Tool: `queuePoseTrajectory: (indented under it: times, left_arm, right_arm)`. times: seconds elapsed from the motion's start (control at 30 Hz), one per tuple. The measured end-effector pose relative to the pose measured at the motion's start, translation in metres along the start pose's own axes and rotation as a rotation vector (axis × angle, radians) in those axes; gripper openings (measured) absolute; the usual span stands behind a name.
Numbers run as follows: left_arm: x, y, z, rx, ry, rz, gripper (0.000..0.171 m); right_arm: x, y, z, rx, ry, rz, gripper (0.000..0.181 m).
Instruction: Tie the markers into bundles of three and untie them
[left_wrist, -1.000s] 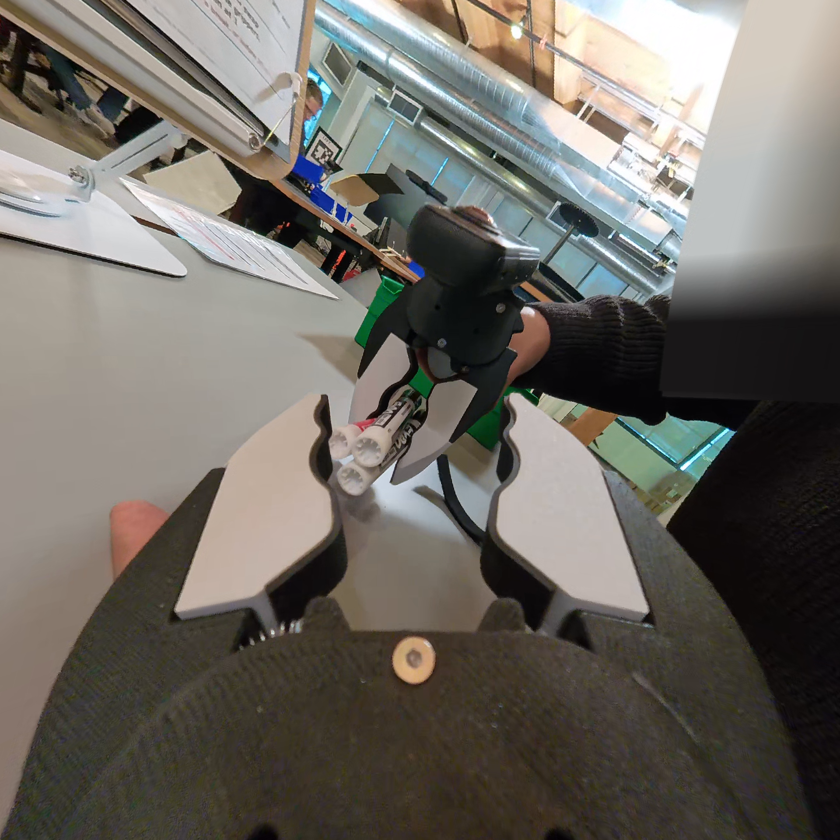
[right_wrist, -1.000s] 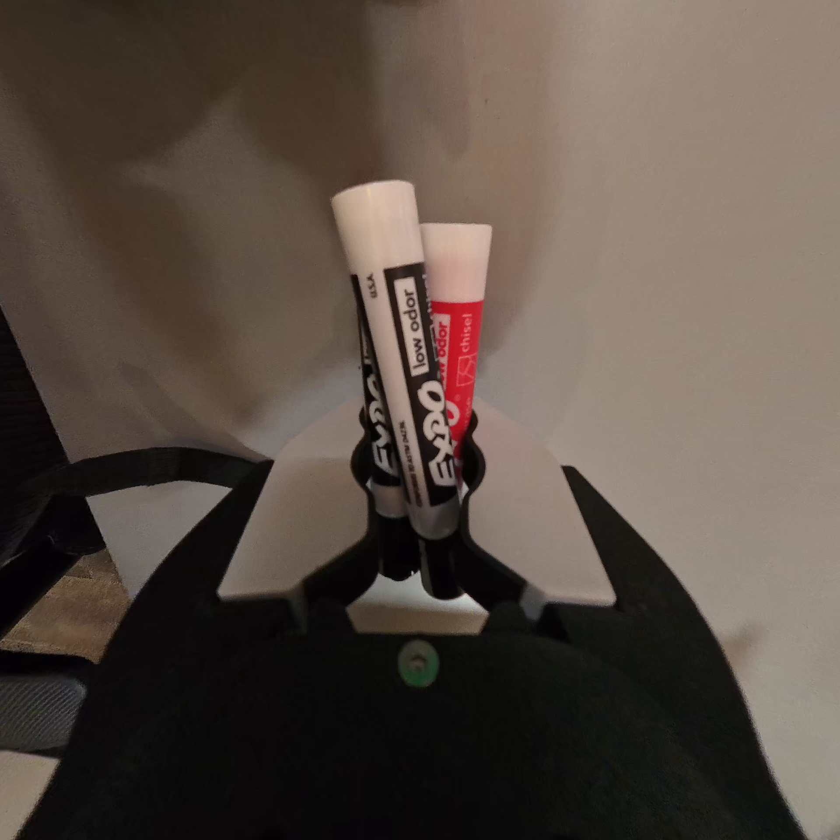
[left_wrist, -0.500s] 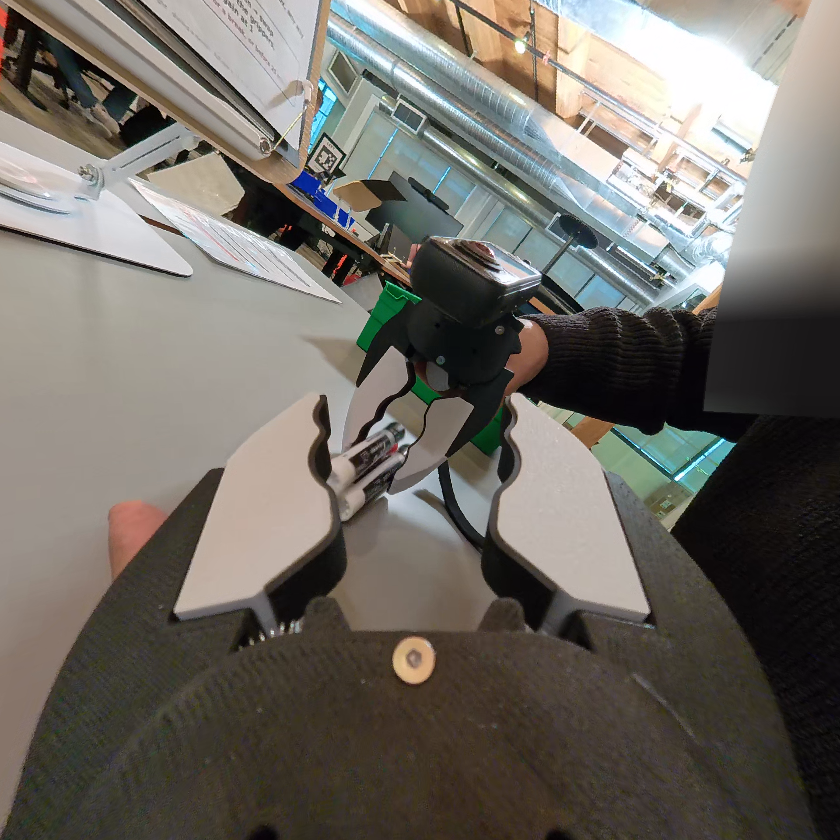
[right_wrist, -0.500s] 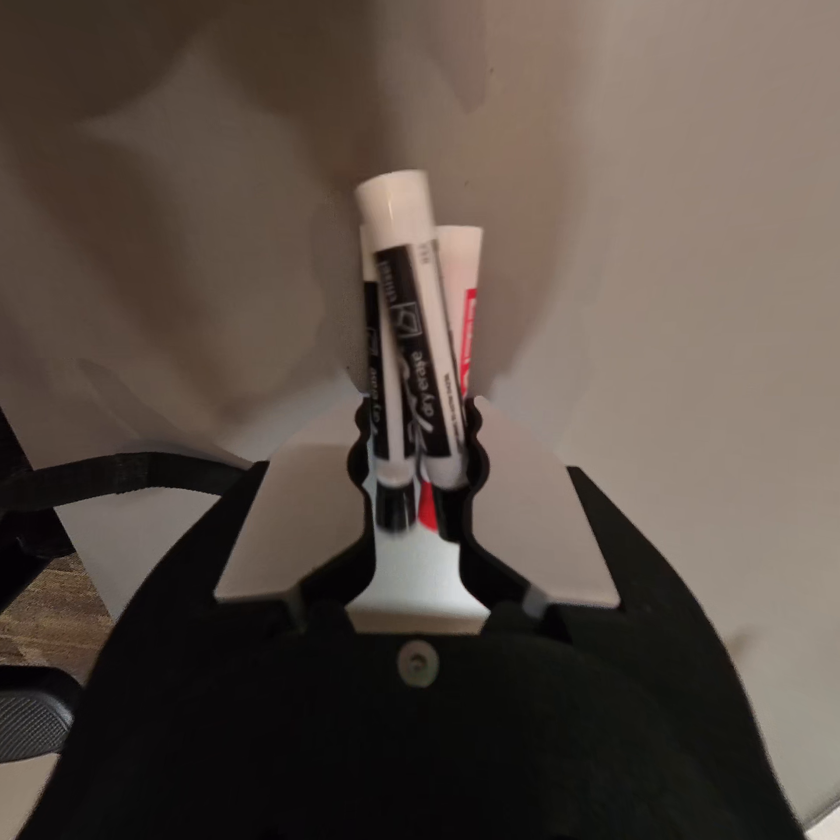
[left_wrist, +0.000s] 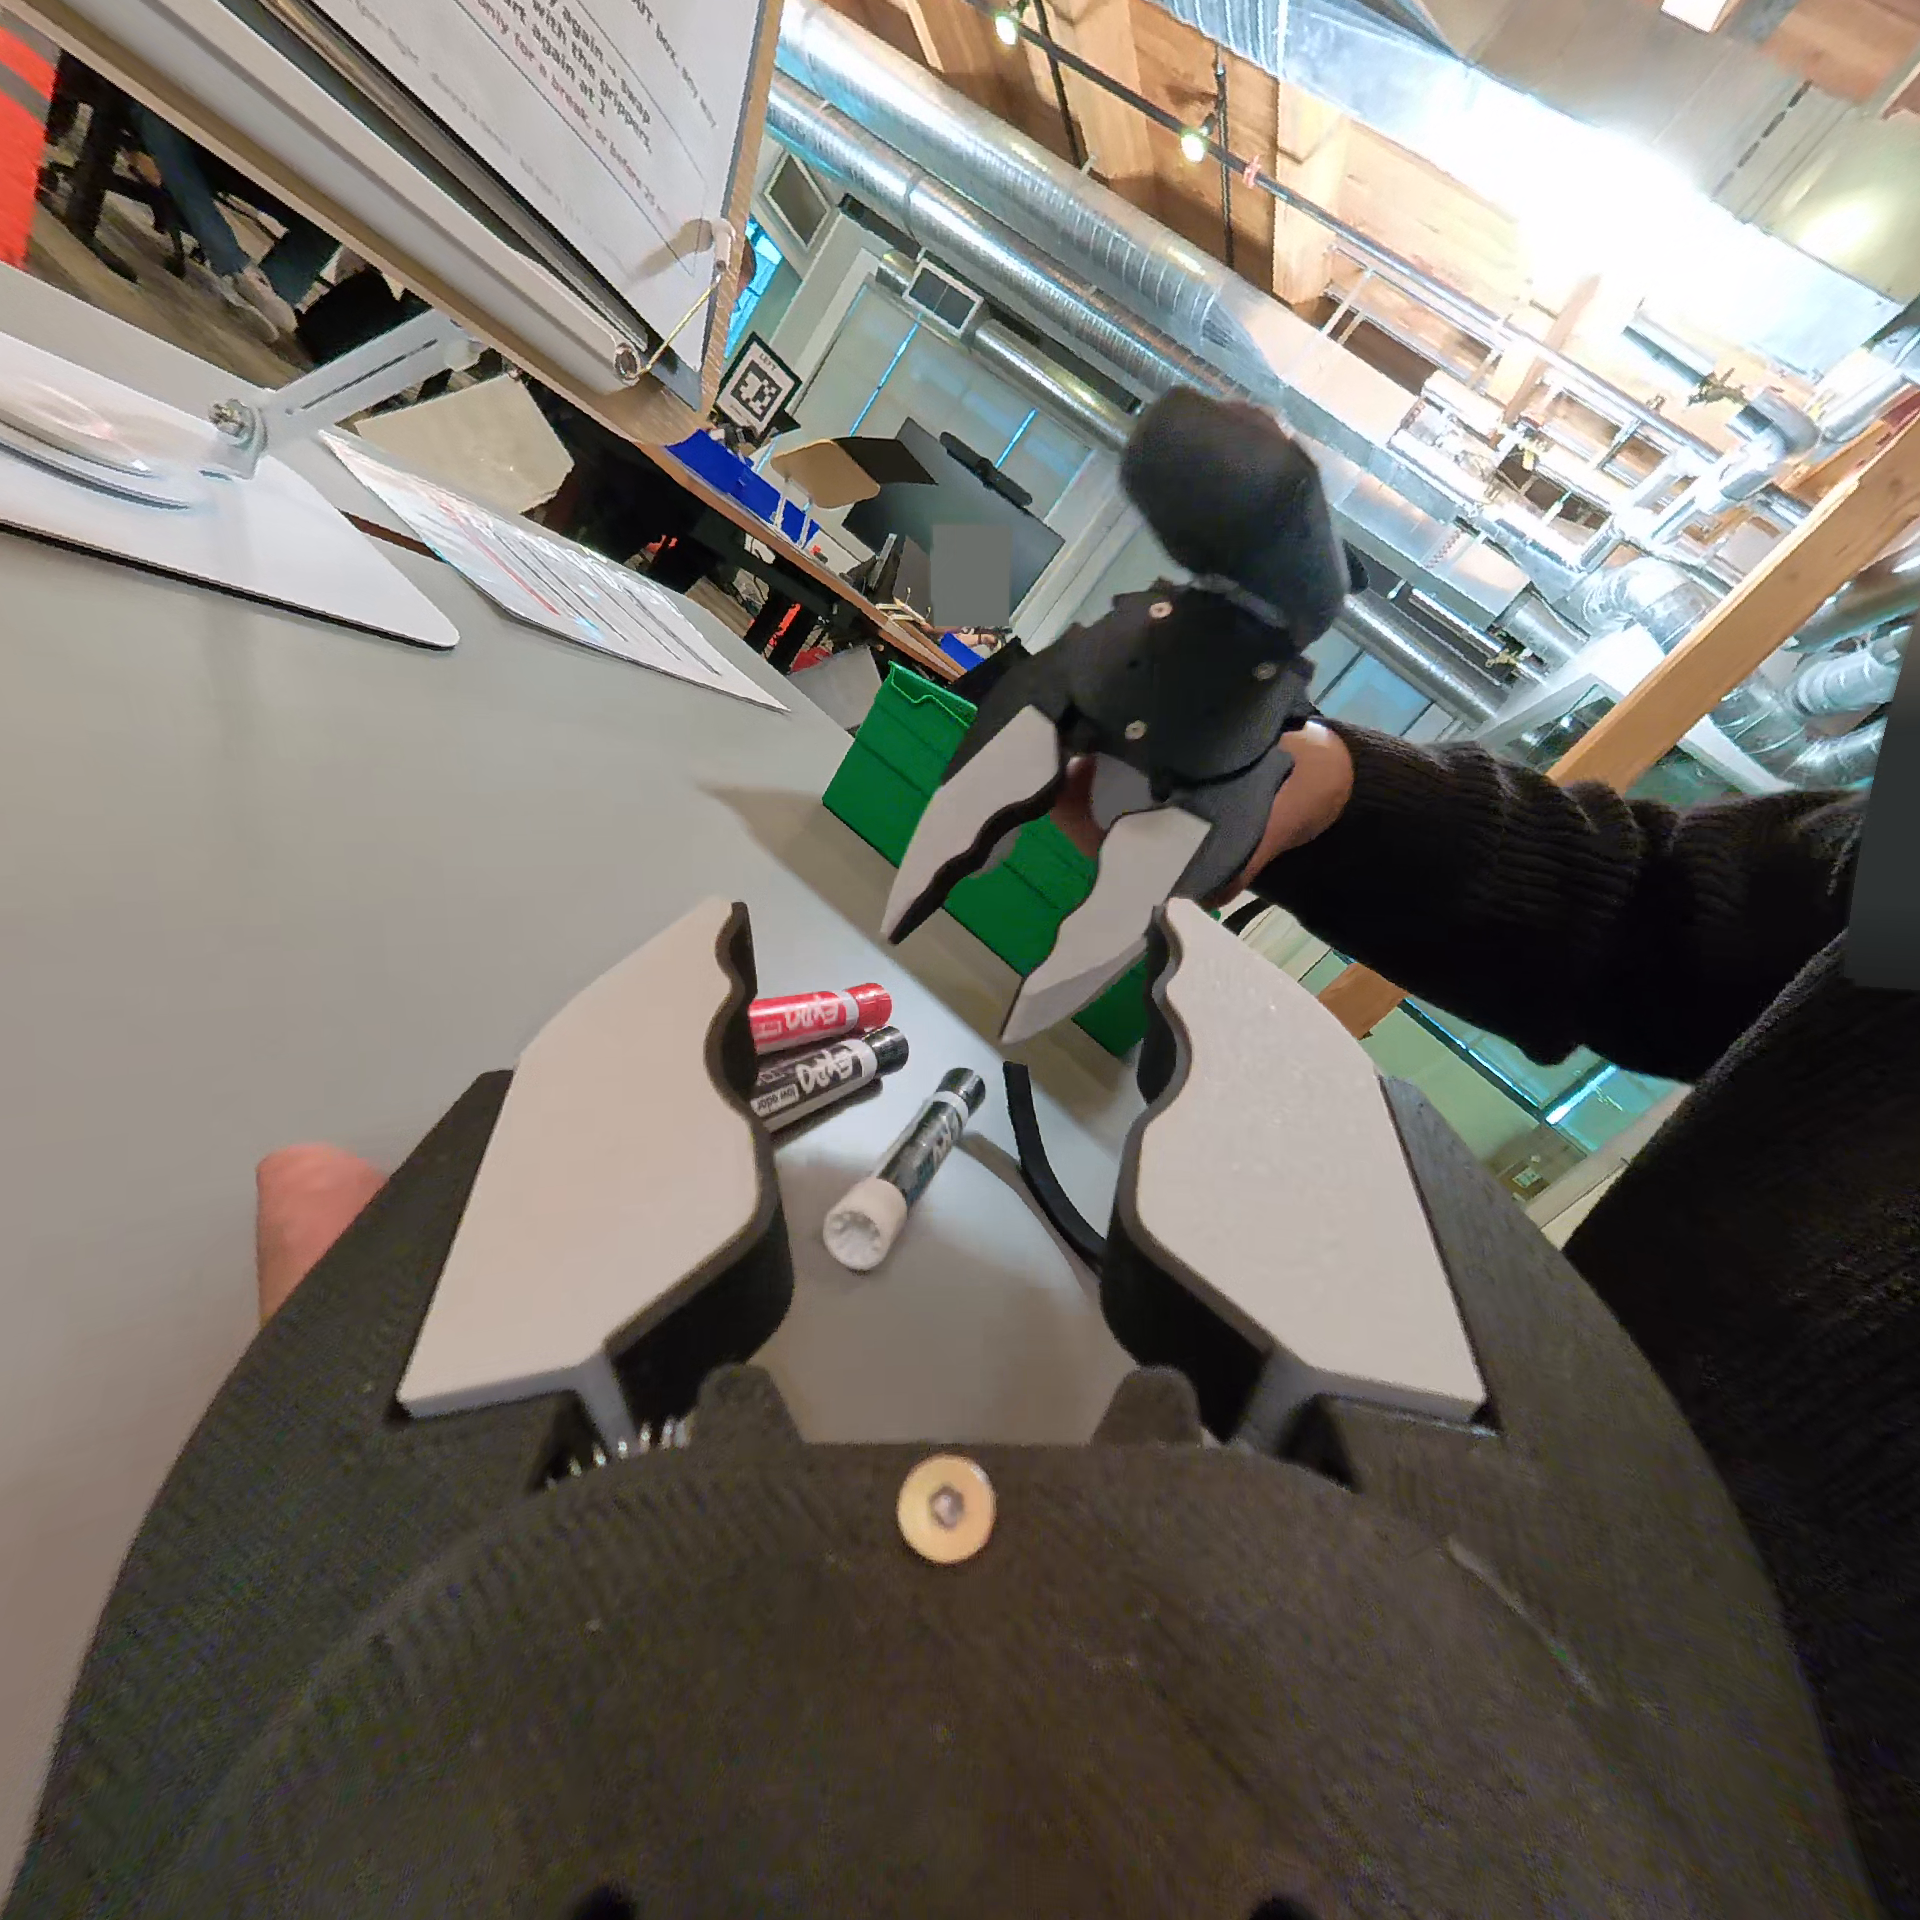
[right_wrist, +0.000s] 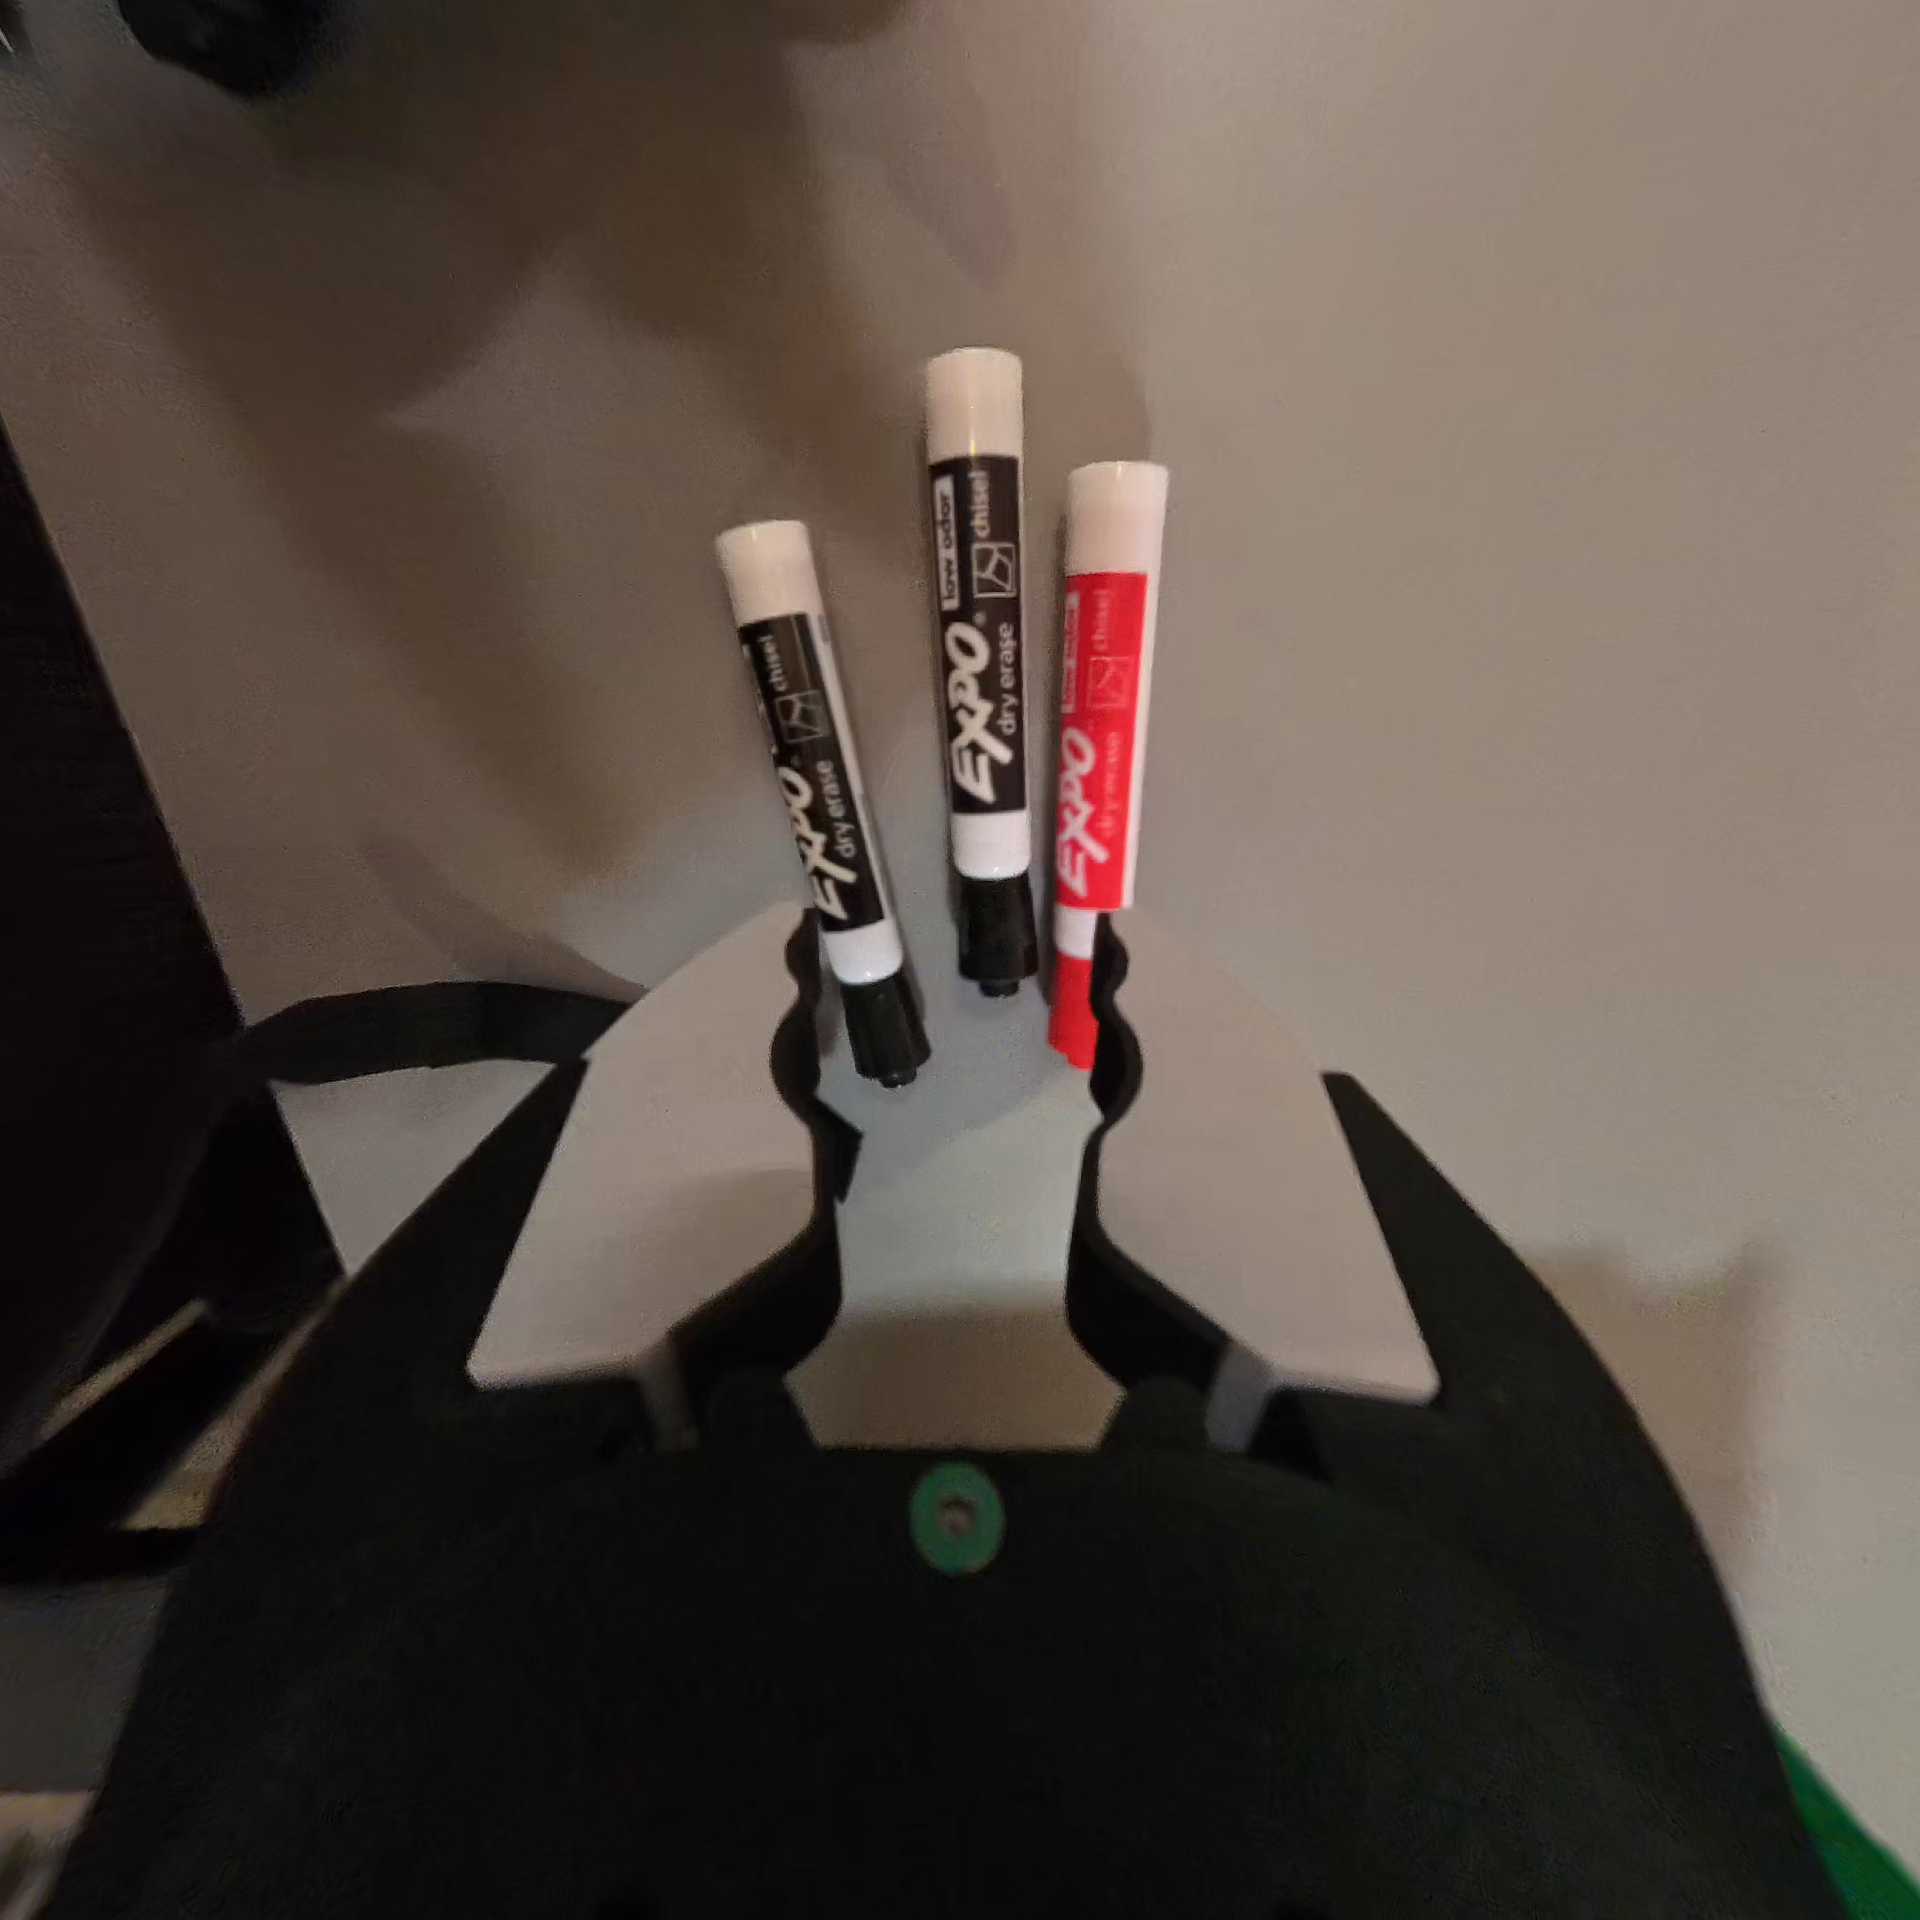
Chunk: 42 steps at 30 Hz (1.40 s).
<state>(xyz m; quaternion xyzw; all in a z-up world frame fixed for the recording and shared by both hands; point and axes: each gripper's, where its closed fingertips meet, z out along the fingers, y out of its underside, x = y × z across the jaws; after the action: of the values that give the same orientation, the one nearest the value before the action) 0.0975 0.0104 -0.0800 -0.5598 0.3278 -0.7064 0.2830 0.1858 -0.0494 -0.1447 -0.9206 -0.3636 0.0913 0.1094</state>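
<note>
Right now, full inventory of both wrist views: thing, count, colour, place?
black markers: 2, black label, white barrel, loose on the table, apart.
red marker: 1, red label, white barrel, on the table beside a black one.
table: 1, grey, under everything.
black strap: 1, black, on the table near the markers.
green bin: 1, green, past the table edge.
printed sheet: 1, white, far on the table.
monitor stand base: 1, white, far left.
left gripper: 1, black, grey jaws open, empty.
right gripper: 1, black, jaws open above the markers.
hand: 1, dark sleeve, holding the right gripper.
</note>
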Motion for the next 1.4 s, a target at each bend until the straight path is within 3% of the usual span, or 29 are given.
queuePoseTrajectory:
  times: [0.13, 0.27, 0.37, 0.47, 0.6, 0.7, 0.8, 0.93, 1.03, 1.13, 1.2, 1.27, 1.4]
  left_arm:
    - [0.001, -0.001, 0.0, 0.005, -0.003, 0.013, 0.072]
    - [0.007, 0.001, 0.001, 0.001, 0.008, 0.057, 0.07]
    - [0.016, 0.005, 0.005, -0.004, -0.011, 0.137, 0.067]
    - [0.029, 0.022, 0.019, -0.104, -0.053, 0.256, 0.067]
    - [0.047, 0.044, 0.047, -0.3, -0.143, 0.455, 0.062]
    - [0.055, 0.051, 0.058, -0.428, -0.214, 0.653, 0.058]
    - [0.068, 0.045, 0.061, -0.457, -0.178, 0.747, 0.043]
    - [0.062, 0.043, 0.047, -0.487, -0.113, 0.634, 0.038]
    - [0.038, 0.053, 0.019, -0.538, -0.142, 0.586, 0.039]
    - [0.036, 0.052, 0.002, -0.458, -0.104, 0.547, 0.037]
    - [0.036, 0.052, -0.002, -0.515, -0.083, 0.573, 0.039]
    - [0.037, 0.049, -0.002, -0.496, -0.082, 0.582, 0.042]
    - [0.032, 0.054, -0.003, -0.513, -0.068, 0.571, 0.043]
  right_arm:
    - [-0.008, -0.01, -0.034, 0.274, 0.035, 0.153, 0.051]
    - [-0.019, -0.023, -0.075, 0.799, 0.073, 0.379, 0.049]
    - [-0.021, -0.001, -0.089, 1.157, 0.104, 0.588, 0.048]
    - [-0.019, 0.039, -0.066, 1.237, 0.159, 0.766, 0.048]
    - [-0.024, 0.043, -0.096, 1.363, 0.12, 0.745, 0.043]
    - [-0.034, 0.039, -0.086, 1.268, 0.078, 0.679, 0.041]
    - [-0.044, 0.033, -0.079, 1.135, 0.223, 0.526, 0.037]
    - [-0.046, 0.038, -0.047, 0.831, 0.452, 0.323, 0.027]
    - [-0.048, 0.044, -0.025, 0.67, 0.474, 0.264, 0.021]
    - [-0.051, 0.042, -0.014, 0.636, 0.406, 0.261, 0.021]
    - [-0.045, 0.042, -0.008, 0.605, 0.412, 0.237, 0.024]
    - [-0.037, 0.044, -0.003, 0.579, 0.423, 0.219, 0.026]
    - [-0.041, 0.036, 0.0, 0.662, 0.285, 0.238, 0.028]
